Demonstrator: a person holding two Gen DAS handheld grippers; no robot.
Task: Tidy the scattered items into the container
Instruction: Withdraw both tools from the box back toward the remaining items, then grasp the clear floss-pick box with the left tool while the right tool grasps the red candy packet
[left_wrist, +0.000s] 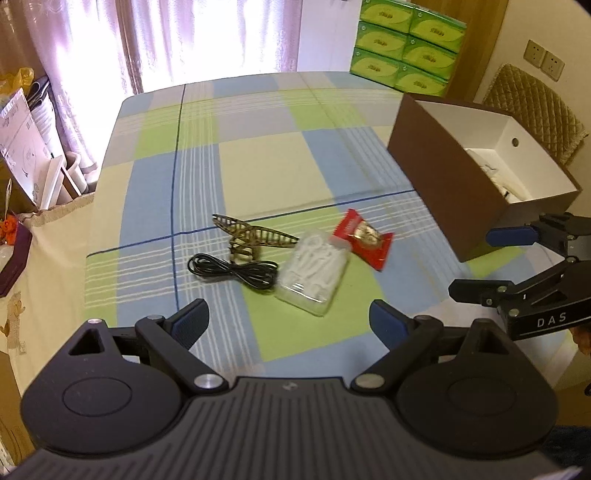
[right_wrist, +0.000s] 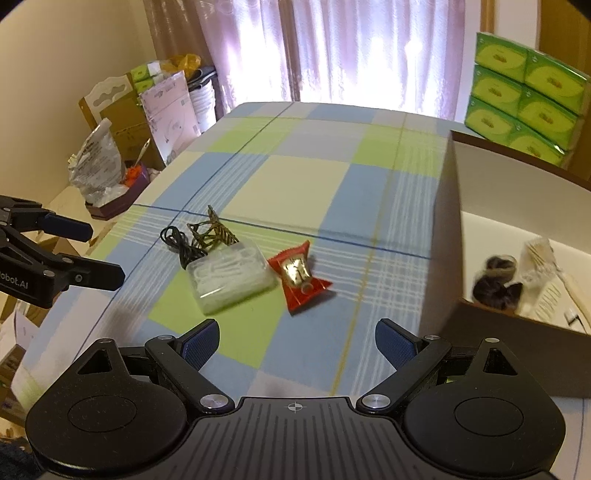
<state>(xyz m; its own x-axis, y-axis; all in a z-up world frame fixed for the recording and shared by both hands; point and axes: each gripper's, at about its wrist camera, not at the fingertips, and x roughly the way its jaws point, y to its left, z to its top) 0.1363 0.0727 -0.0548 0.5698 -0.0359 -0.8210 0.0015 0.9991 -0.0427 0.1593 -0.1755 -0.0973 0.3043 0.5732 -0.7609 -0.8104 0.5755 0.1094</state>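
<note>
Both tongs are spread wide with nothing between their blue pads: the left gripper (left_wrist: 288, 321) hangs above the plaid tablecloth (left_wrist: 258, 166) with the cluster of loose items just ahead of its tips, and the right gripper (right_wrist: 295, 345) sits a little back from the red snack packet (right_wrist: 298, 275), which lies almost dead ahead of it. The brown box (right_wrist: 439, 258) stands just off the right gripper's right finger, so that packet looks like the natural next pick. To do it well, I would lower the right tongs straight over the packet, line the pads up across its narrow middle rather than its flared crimped ends, and close only once both pads are down at cloth level, since a flat foil wrapper tends to slide away from a shallow pinch. The packet is glossy red with a gold centre, lying flat and touching the corner of the clear plastic case of white picks (left_wrist: 314, 273). Beyond that case, ahead of the left tongs, lie a coiled black cable (left_wrist: 236, 271) and a bronze-coloured claw hair clip (left_wrist: 247, 236), the two touching. The box, white inside, already holds some dark and pale things, too blurred to name.
</note>
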